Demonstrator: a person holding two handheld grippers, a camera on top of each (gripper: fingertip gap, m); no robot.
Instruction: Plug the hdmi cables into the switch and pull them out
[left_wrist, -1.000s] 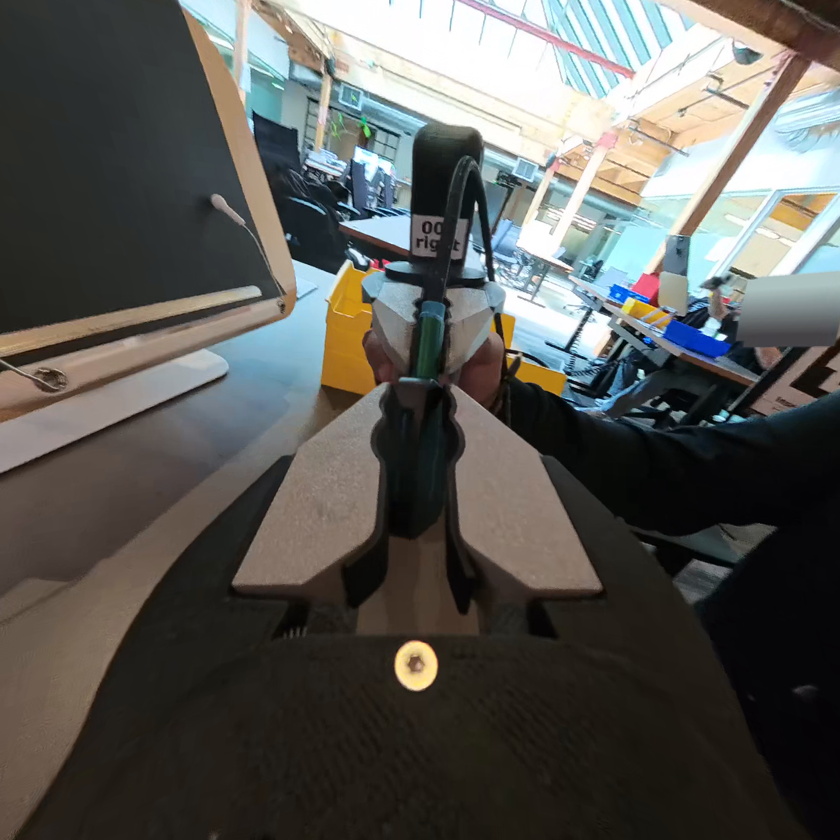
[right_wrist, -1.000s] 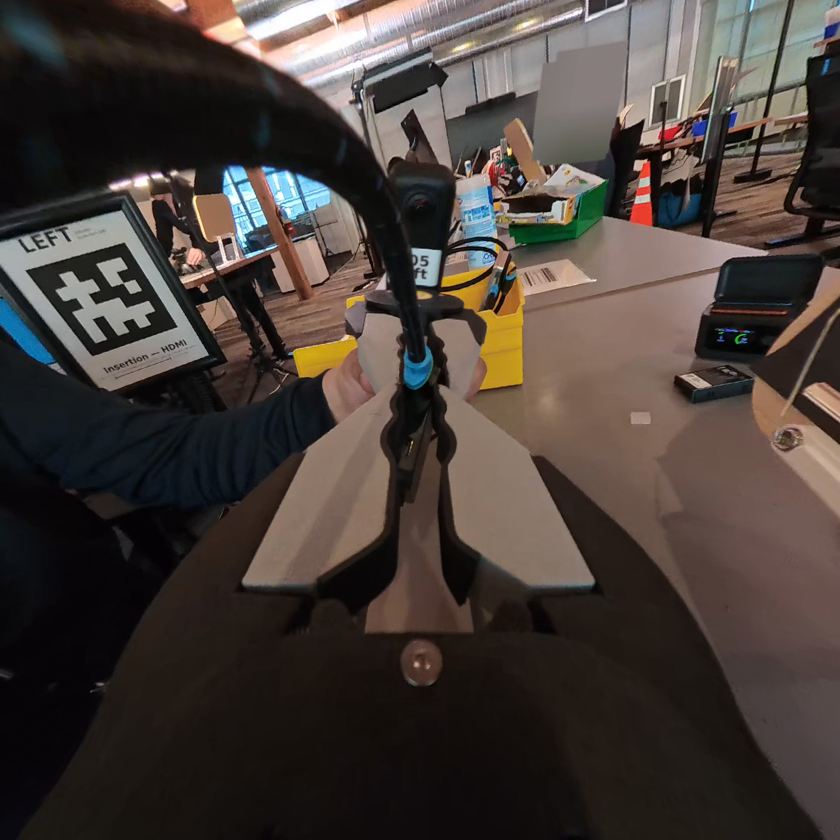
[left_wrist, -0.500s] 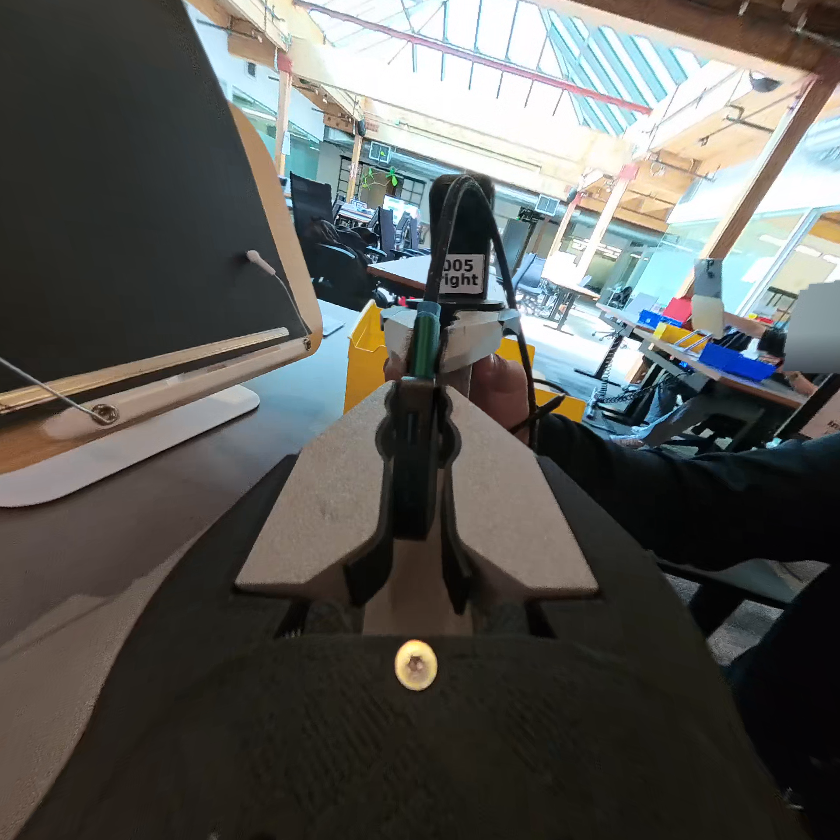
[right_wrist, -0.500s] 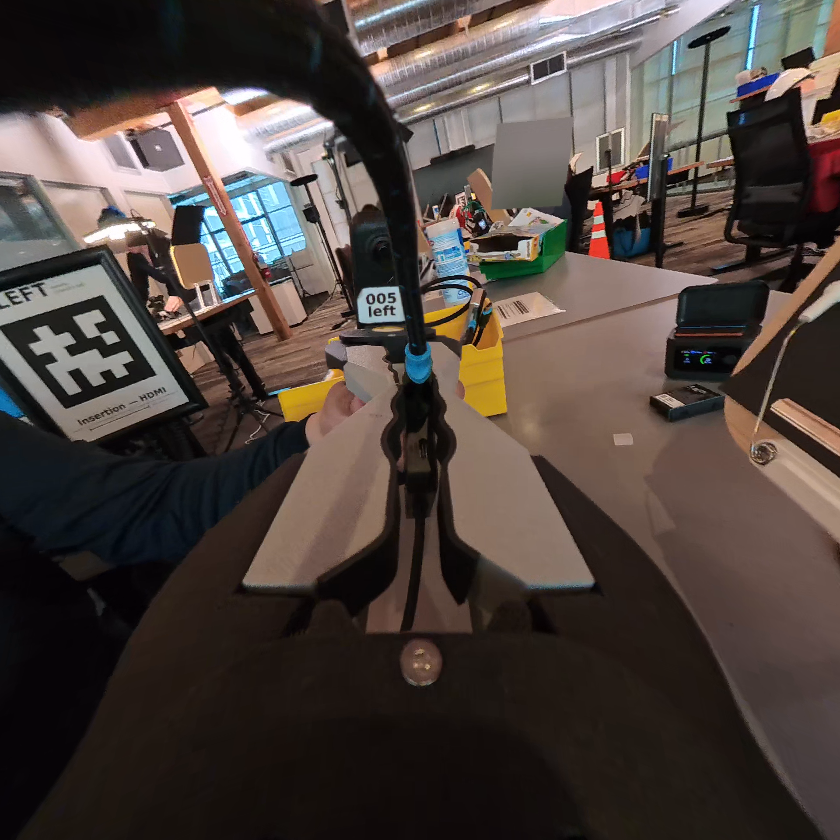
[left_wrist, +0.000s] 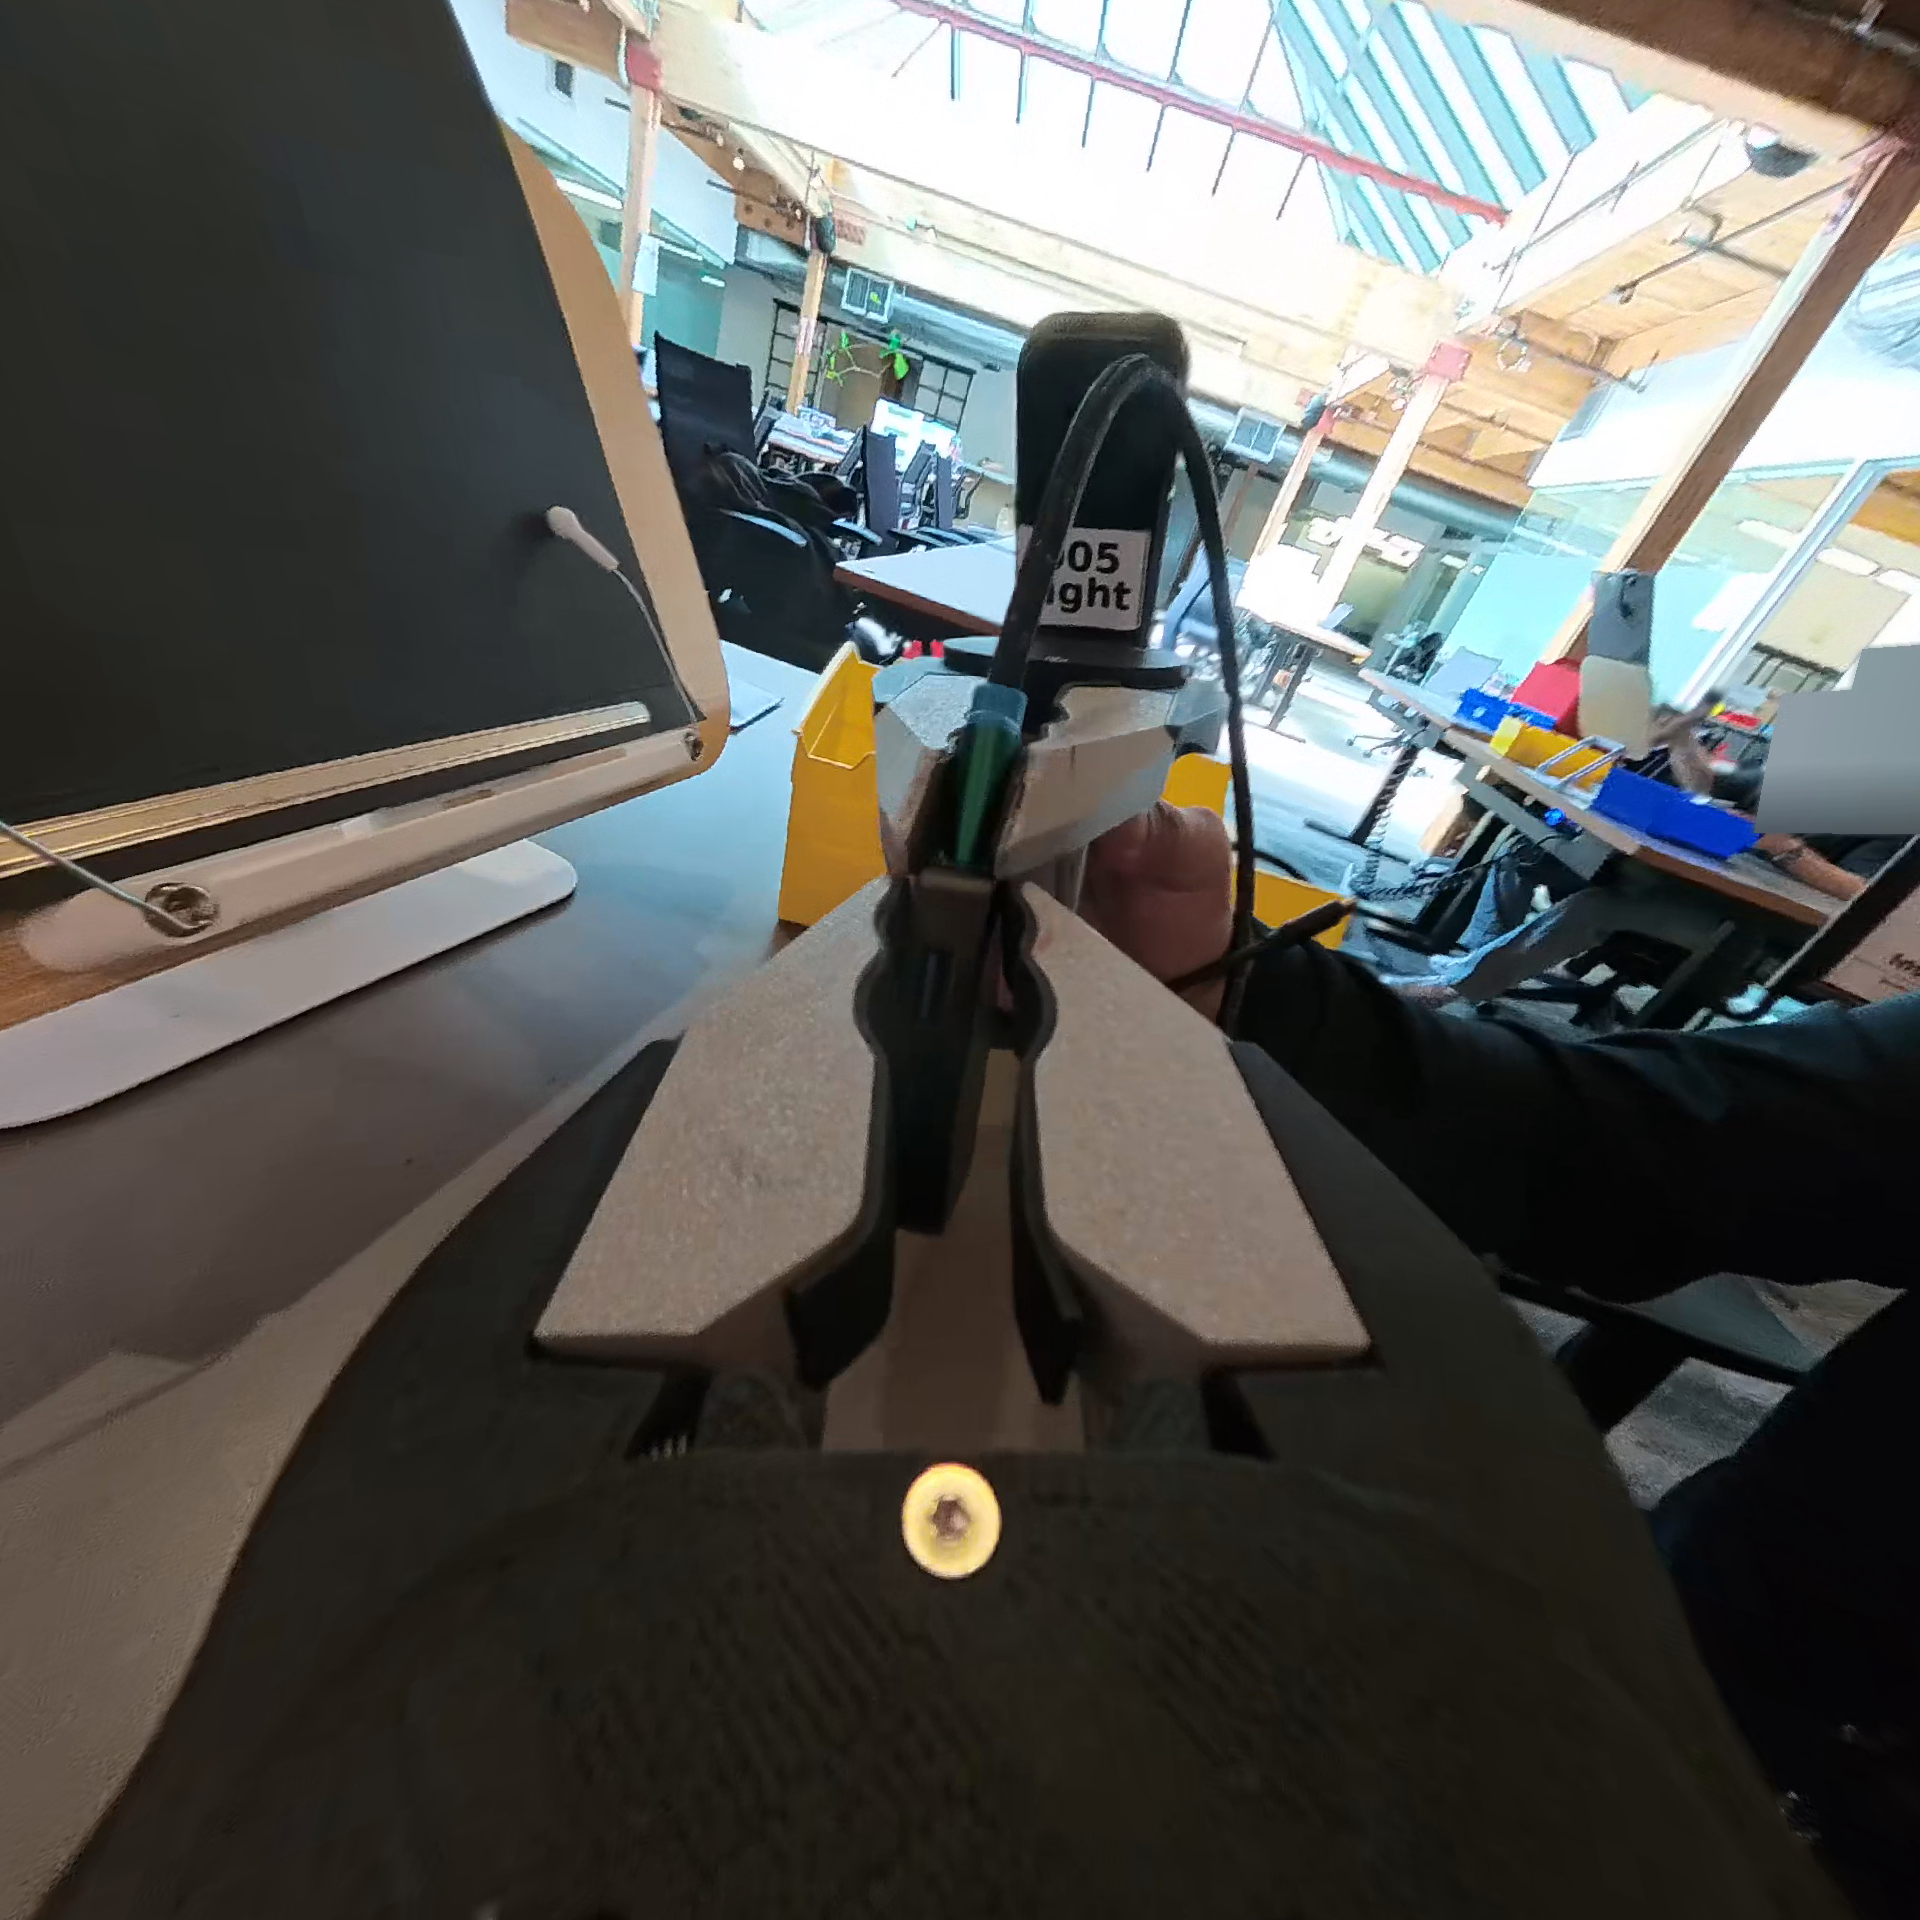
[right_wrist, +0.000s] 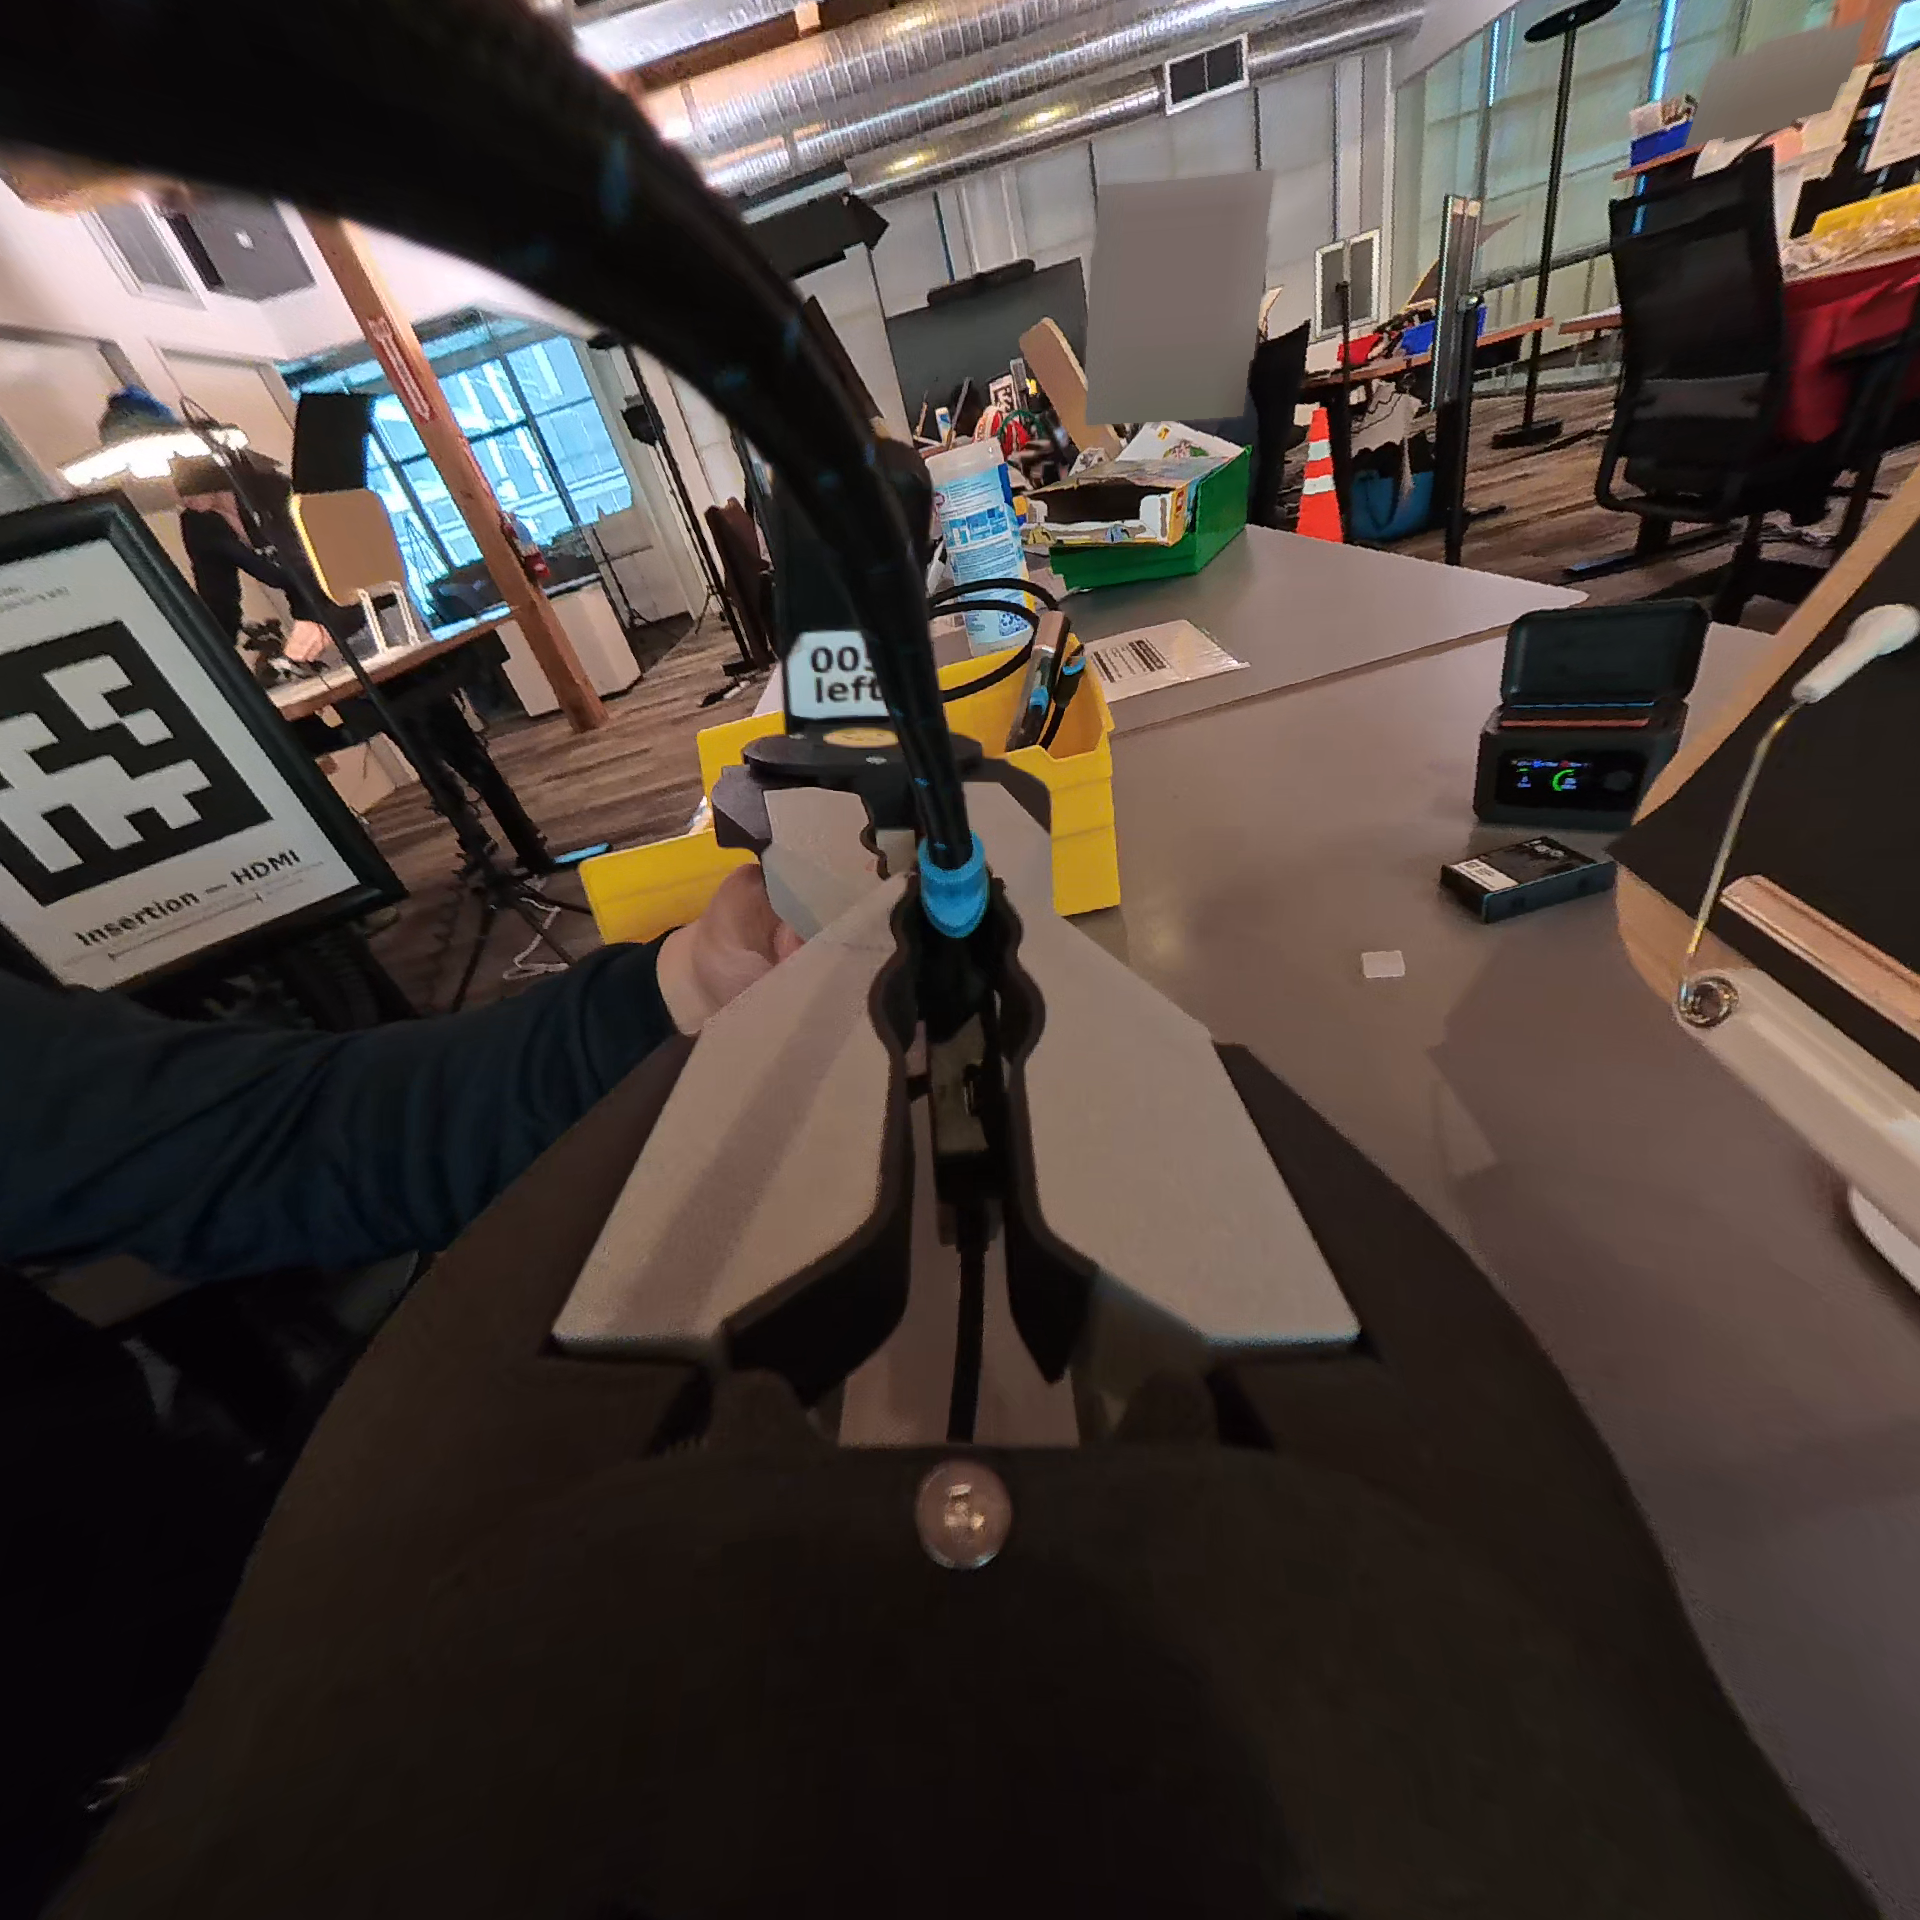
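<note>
Left wrist view, item list.
- Left claw (left_wrist: 956, 920): fingers drawn together, clamped on a dark flat piece (left_wrist: 925, 1060); which part of the hdmi set it is cannot be told.
- Right claw (left_wrist: 961, 852): tip to tip with the left, above the tabletop (left_wrist: 436, 1049), closed on a green-collared plug (left_wrist: 977, 790). Its thin black lead (left_wrist: 1210, 540) loops over the camera mount.
- White label (left_wrist: 1091, 582), black print, on that mount.
- Hand (left_wrist: 1153, 894), dark sleeve, on the right handle.
- Black board (left_wrist: 260, 416), wooden edge, white stand, at left.

Right wrist view, item list.
- Right claw: closed on an hdmi connector (right_wrist: 961, 1101), metal part showing between the fingers. A blue collar (right_wrist: 951, 896) sits at the fingertips, and its thick black braided cable (right_wrist: 790, 343) arcs up and left.
- White printed label (right_wrist: 842, 675) on the left unit, partly hidden by the cable.
- Framed sign (right_wrist: 135, 769), black-and-white marker with a line of print, at left.
- Yellow bin (right_wrist: 1081, 831) behind the claws.
- Black case (right_wrist: 1579, 748), lid raised, lit display; small labelled black box (right_wrist: 1527, 878) just beside it.
- White bottle (right_wrist: 982, 540), blue printed label.
- Printed sheet (right_wrist: 1164, 655); green bin (right_wrist: 1153, 540).
</note>
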